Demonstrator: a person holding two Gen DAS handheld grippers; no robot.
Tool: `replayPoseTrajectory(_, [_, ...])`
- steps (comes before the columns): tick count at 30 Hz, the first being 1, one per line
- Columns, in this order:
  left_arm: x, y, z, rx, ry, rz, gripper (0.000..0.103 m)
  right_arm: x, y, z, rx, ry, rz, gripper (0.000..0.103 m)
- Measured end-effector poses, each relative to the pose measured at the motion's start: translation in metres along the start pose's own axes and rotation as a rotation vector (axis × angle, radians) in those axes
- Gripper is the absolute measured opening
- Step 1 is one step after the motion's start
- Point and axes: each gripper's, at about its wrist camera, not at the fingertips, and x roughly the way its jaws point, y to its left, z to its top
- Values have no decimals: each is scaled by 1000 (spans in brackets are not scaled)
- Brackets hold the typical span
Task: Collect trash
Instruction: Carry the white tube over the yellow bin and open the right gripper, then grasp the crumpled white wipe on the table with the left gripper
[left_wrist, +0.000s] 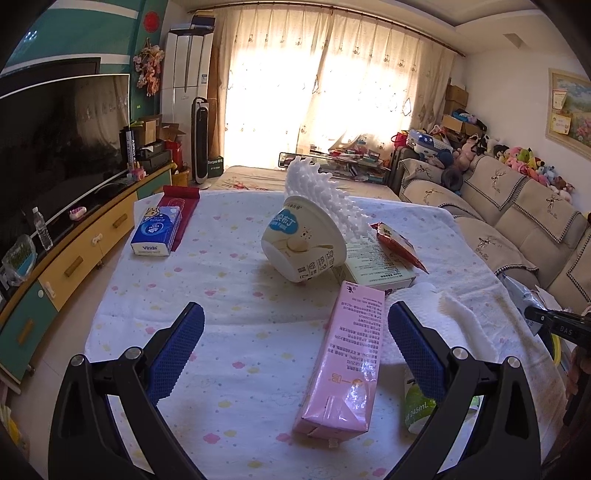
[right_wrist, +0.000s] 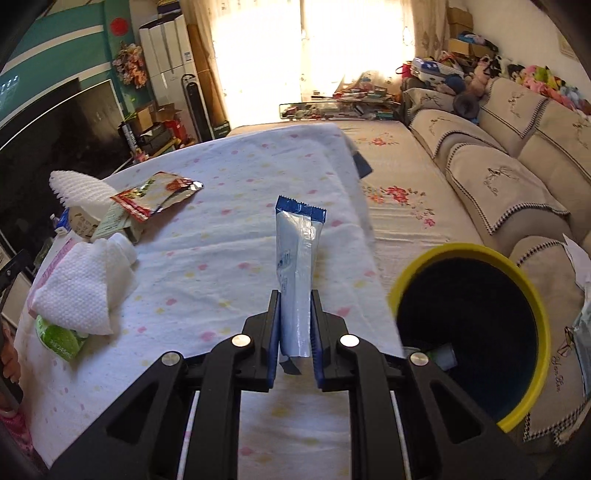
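Left wrist view: the left gripper (left_wrist: 295, 339) is hovering with jaws wide apart and holding nothing, the pink carton (left_wrist: 343, 362) lying between them at lower centre on the tabletop (left_wrist: 229, 266). Right wrist view: the right gripper (right_wrist: 295, 321) is pinching a blue-and-white wrapper (right_wrist: 297, 266) upright at centre frame; the yellow-rimmed bin (right_wrist: 532, 288) is sitting at lower right. Judged best: centre the wrapper over the bin's mouth before opening the jaws.

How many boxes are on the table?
3: a pink carton near the open left tool, a flat box under the pudding cup, and a blue tissue box far left.
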Motion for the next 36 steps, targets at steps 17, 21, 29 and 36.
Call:
replayPoseTrajectory(17, [-1, -3, -2, 14, 3, 16, 98, 9, -117, -26, 213, 39, -201, 17])
replayPoseTrajectory(21, [0, -3, -3, 18, 4, 17, 98, 12, -123, -28, 229, 45, -215, 20])
replayPoseTrajectory(29, [-1, -4, -3, 19, -2, 17, 98, 2, -122, -23, 246, 10, -224, 34])
replayPoseTrajectory(36, [-4, -12, -2, 52, -22, 11, 98, -26, -82, -10, 221, -160, -116, 39])
